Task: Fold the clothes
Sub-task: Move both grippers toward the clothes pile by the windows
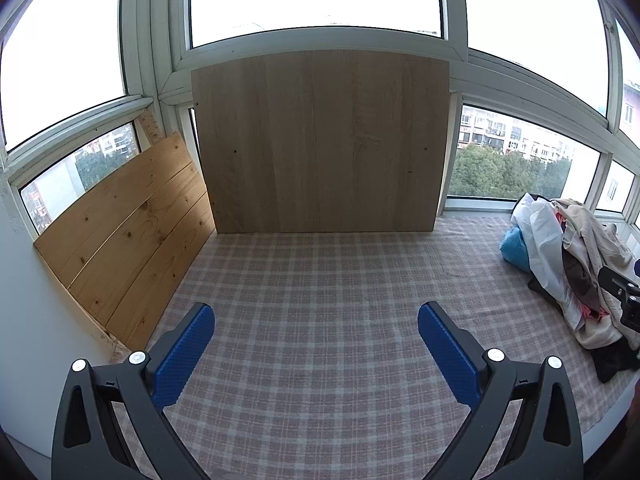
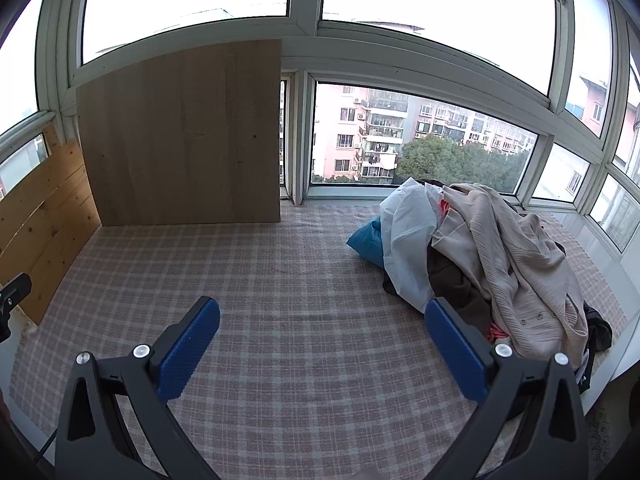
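- The left gripper hangs over the checked cloth with its blue pads spread to their widest and nothing between them.
- The right gripper is likewise spread wide and empty, tilted down at the same checked cloth; its right pad sits in front of the near edge of the clothes pile, whether touching I cannot tell.
- The cloth covers the tabletop, and the whole middle stretch ahead of both grippers is bare and flat, open room for moving.
- The clothes pile lies on the right side: a beige ribbed knit on top, dark brown fabric below it, a white plastic bag on the left flank and a blue item just behind that.
- On the left edge a pine plank panel leans along the wall.
- At the far edge a large wooden board stands upright against the window frame, closing off the left half of that side.
- Beyond the glass stand trees and apartment blocks.
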A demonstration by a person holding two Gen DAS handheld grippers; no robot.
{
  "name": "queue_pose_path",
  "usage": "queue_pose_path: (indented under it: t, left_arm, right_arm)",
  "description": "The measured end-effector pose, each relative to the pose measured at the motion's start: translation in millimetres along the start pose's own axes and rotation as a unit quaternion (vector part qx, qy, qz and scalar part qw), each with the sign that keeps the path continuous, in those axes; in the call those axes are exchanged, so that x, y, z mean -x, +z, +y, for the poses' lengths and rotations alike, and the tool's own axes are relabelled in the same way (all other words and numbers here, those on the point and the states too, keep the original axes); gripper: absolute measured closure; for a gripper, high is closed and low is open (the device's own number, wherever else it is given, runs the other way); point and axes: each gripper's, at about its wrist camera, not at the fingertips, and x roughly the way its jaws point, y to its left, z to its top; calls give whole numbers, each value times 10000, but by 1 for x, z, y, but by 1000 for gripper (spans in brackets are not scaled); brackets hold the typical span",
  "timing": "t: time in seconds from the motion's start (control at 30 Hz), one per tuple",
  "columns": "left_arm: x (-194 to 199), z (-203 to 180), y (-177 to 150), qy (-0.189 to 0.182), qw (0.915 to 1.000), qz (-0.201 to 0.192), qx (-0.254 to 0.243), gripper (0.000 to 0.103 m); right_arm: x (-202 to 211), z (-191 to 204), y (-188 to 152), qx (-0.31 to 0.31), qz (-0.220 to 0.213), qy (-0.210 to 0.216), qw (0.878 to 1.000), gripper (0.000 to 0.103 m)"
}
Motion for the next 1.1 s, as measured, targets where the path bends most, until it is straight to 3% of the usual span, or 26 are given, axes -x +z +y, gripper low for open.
queue_pose_path:
  t: [0.53, 1.1]
  left_arm:
    - [-5, -1, -2, -116, 9998, 146, 0, 0]
    - [-5, -33, 3, -545, 9978, 111, -351, 0]
  right_arm:
    - [-3, -12, -2, -257, 84, -175, 9995, 0]
    - [1, -38, -12, -583, 83, -553, 9967, 0]
